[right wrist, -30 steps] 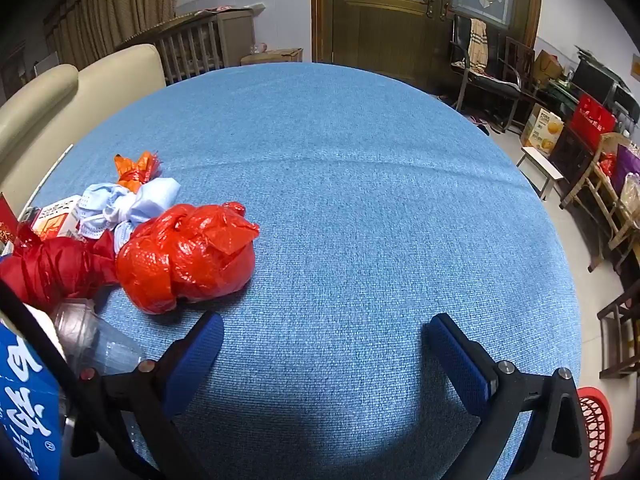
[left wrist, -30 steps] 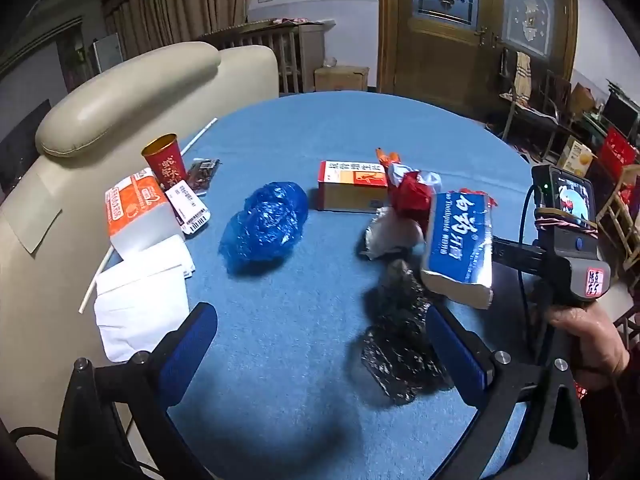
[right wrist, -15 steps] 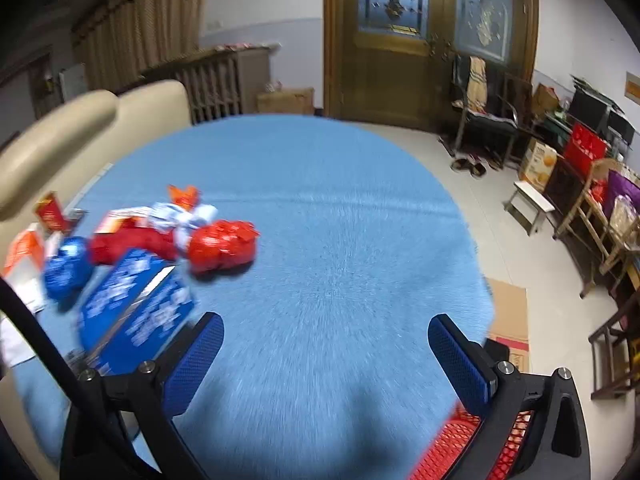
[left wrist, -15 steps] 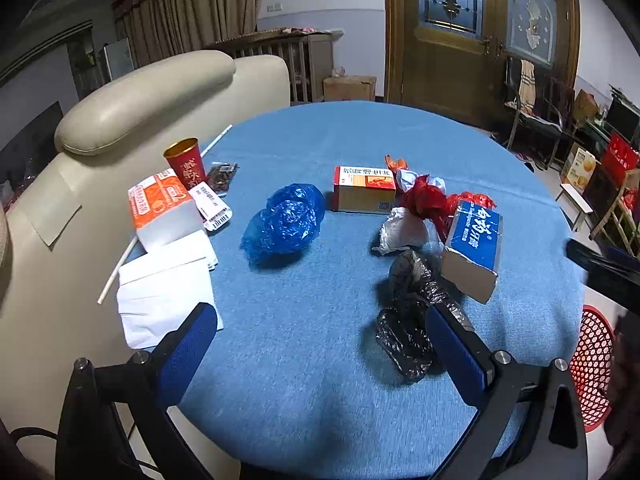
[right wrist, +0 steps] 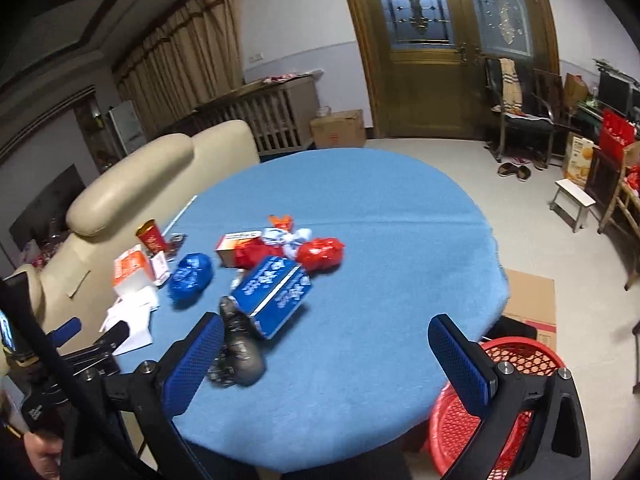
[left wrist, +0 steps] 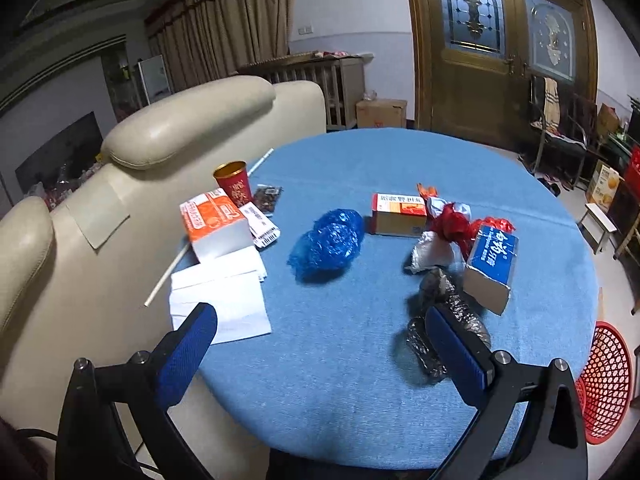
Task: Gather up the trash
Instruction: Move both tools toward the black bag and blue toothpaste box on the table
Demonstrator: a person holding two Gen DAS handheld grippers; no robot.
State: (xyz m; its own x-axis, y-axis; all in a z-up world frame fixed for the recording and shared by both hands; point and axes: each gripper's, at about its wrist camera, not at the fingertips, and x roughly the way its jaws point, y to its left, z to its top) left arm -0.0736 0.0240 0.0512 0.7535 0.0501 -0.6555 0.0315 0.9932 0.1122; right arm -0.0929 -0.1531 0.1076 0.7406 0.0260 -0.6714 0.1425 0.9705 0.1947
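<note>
The left gripper (left wrist: 320, 344) is wide open and holds nothing, above the near edge of the blue table (left wrist: 400, 152). The right gripper (right wrist: 326, 354) is open and empty too, with the red basket (right wrist: 520, 354) at its 4 o'clock.

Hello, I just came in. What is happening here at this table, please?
A person is clearing trash from a round blue table with two handheld grippers. At this moment both the left gripper and the right gripper are open and hold nothing. All the litter lies on the table: a blue box, a blue bag, a black bag, a red bag, a red cup and some cartons and papers. A red basket stands on the floor by the table edge.
</note>
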